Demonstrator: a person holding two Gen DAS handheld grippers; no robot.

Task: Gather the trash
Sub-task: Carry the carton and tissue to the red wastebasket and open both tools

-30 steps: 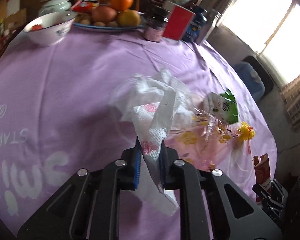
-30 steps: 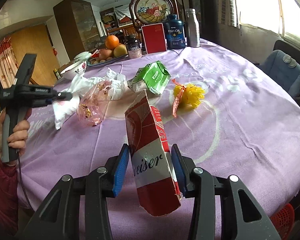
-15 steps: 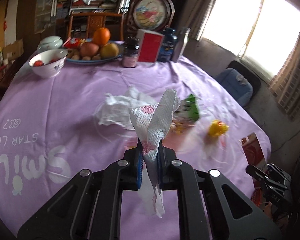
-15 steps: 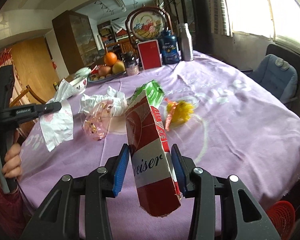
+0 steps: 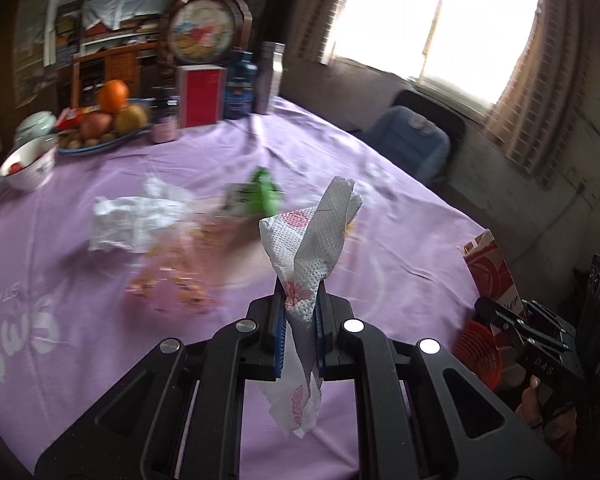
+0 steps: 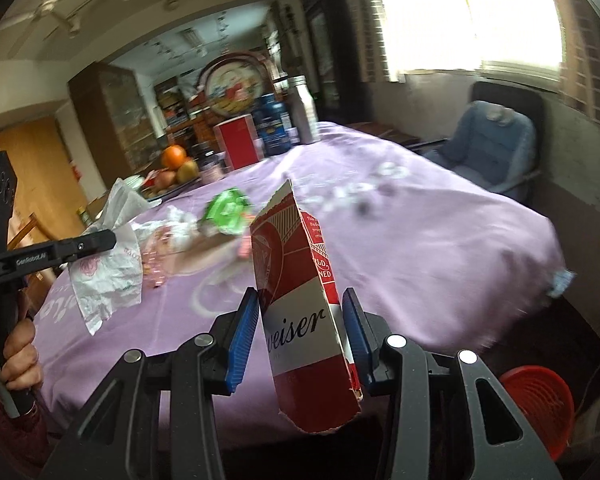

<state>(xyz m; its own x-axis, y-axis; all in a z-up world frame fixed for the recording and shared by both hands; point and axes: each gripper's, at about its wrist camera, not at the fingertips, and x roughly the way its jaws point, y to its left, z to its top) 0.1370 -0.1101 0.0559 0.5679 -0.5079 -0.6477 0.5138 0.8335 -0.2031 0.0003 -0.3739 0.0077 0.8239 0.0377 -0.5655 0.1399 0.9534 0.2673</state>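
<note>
both tongs carry trash above the purple table

the left gripper (image 5: pixel 299 320) is pressed tight on a crumpled, dimpled paper napkin (image 5: pixel 314 248) with pink flowers, held over the cloth (image 5: pixel 80 280). the right gripper (image 6: pixel 300 330) pinches a torn red and white cardboard box (image 6: pixel 300 312) upright between its 2 ribbed blue pads (image 6: pixel 242 334), near the table edge. a red mesh basket (image 6: pixel 540 404) sits low beside the table. a green carton (image 6: pixel 226 212) and white tissue (image 5: pixel 132 224) lie on the cloth.

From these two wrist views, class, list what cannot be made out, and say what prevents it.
- Clear wrapper, left wrist view: motion blur hides its contents.
- Green carton, right wrist view: blurred, label unreadable.
- Red basket, right wrist view: the right gripper covers part; contents unseen.
- Red box: first letters of its name turned out of sight.
- Paper towel hides the table behind it.
</note>
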